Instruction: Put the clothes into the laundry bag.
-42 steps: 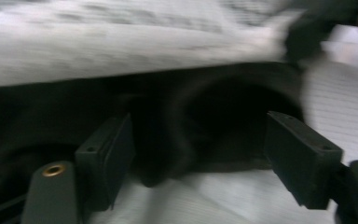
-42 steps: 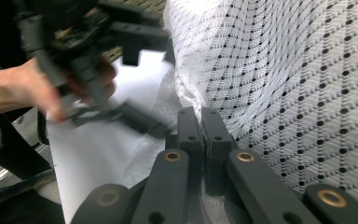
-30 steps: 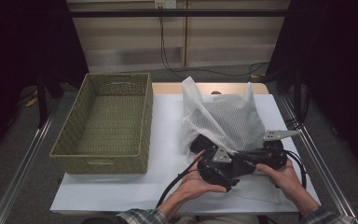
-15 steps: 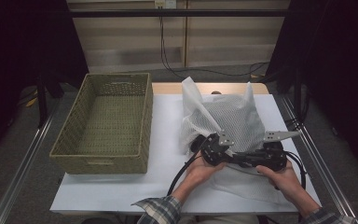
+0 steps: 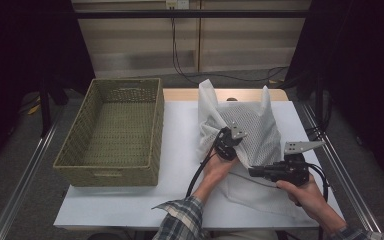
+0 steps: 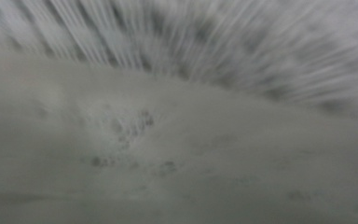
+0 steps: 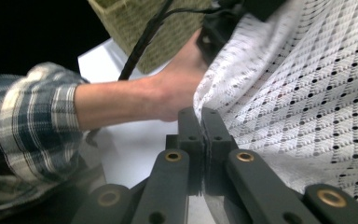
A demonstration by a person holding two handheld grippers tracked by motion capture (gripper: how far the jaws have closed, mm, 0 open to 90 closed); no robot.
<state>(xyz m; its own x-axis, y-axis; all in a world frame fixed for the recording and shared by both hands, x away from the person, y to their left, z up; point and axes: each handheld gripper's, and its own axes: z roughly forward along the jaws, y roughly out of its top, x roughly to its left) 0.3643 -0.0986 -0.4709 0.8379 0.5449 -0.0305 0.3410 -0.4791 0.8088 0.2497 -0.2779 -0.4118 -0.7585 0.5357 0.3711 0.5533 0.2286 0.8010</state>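
Pinching the edge of the white mesh bag (image 7: pixel 307 107), the right gripper (image 7: pixel 202 122) has its jaws pressed tight on the cloth. The left gripper (image 5: pixel 226 145) has just shut its jaws, buried in the bag. The bag sits on the counter (image 5: pixel 180 150), at 3 o'clock from the woven basket (image 5: pixel 114 132).

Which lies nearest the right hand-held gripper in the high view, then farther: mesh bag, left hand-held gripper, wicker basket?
From the right hand-held gripper:
1. Mesh bag, pinched in its jaws.
2. Left hand-held gripper, up-left on the bag.
3. Wicker basket, far left.
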